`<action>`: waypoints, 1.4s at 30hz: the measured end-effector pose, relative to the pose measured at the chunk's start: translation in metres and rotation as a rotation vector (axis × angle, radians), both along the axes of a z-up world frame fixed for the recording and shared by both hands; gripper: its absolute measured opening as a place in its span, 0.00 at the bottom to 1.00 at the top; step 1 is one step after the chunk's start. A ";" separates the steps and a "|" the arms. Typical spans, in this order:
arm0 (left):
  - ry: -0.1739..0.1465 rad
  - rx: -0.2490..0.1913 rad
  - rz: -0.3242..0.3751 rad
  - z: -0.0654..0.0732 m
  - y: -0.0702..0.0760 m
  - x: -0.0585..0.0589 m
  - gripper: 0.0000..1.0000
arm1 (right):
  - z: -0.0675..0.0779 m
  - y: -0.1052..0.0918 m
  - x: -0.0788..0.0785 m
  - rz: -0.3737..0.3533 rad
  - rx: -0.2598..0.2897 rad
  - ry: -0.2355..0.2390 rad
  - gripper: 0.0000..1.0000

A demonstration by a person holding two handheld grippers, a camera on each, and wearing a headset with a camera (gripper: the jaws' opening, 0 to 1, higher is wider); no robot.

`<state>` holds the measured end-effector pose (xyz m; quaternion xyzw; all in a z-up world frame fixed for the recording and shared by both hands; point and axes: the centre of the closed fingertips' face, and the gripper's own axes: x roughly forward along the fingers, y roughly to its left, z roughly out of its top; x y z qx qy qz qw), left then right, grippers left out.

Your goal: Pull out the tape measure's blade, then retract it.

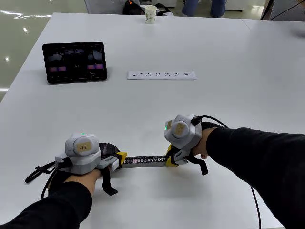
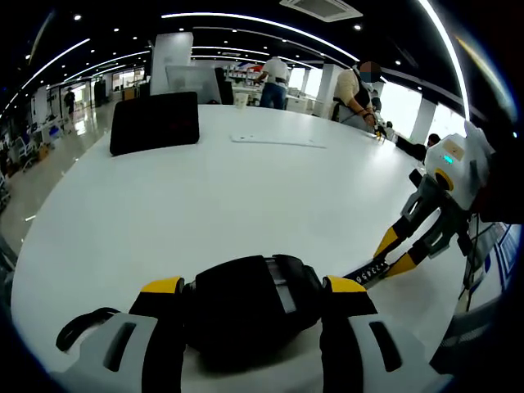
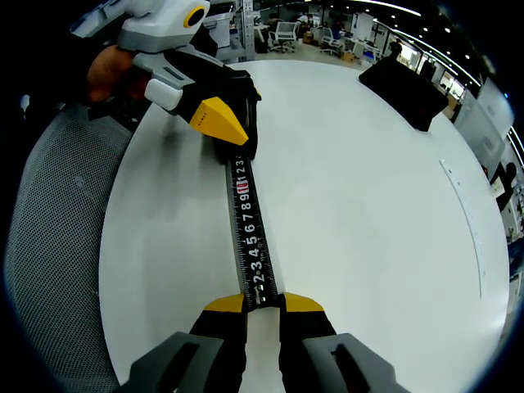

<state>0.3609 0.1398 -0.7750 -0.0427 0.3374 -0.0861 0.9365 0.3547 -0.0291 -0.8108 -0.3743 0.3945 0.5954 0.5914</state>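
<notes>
Clamping case (image 2: 246, 319), left gripper (image 2: 255, 286); right gripper (image 3: 264, 304) seemingly pinching blade (image 3: 246, 221) tip.

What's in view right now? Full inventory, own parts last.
table: one, white, under everything
tablet: one, black, screen lit, far left of table
power strip: one, white, mid-table beyond the grippers
paper cup: one, white, at the table's far edge
tape measure case: one, black, between the left gripper's jaws
blade: one, black with white numerals, stretched from the case to the right gripper
chair: one, grey mesh, beside the table's near edge
people: at least two, standing past the table's far end
left gripper: one, grey with yellow tips, shut on the tape measure case
right gripper: one, same colours, shut on the blade's end
sleeves: two, black, near edge
</notes>
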 end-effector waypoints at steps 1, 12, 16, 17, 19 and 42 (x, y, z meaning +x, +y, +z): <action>0.000 0.000 0.000 0.000 0.000 0.000 0.62 | 0.000 0.001 0.000 0.001 0.001 0.000 0.11; 0.000 -0.004 -0.001 0.000 0.000 0.000 0.62 | 0.000 0.006 -0.002 0.006 0.009 0.001 0.11; 0.001 -0.004 -0.004 0.000 0.000 0.000 0.62 | 0.000 0.008 -0.002 0.006 0.011 0.003 0.11; 0.001 -0.004 -0.004 0.000 0.000 0.000 0.62 | 0.000 0.008 -0.002 0.007 0.013 0.002 0.11; 0.001 -0.004 -0.003 0.000 0.000 0.000 0.62 | 0.000 0.009 -0.002 0.006 0.014 0.002 0.11; 0.002 -0.008 -0.008 0.001 0.000 0.000 0.62 | 0.000 0.020 -0.003 -0.006 0.030 0.002 0.11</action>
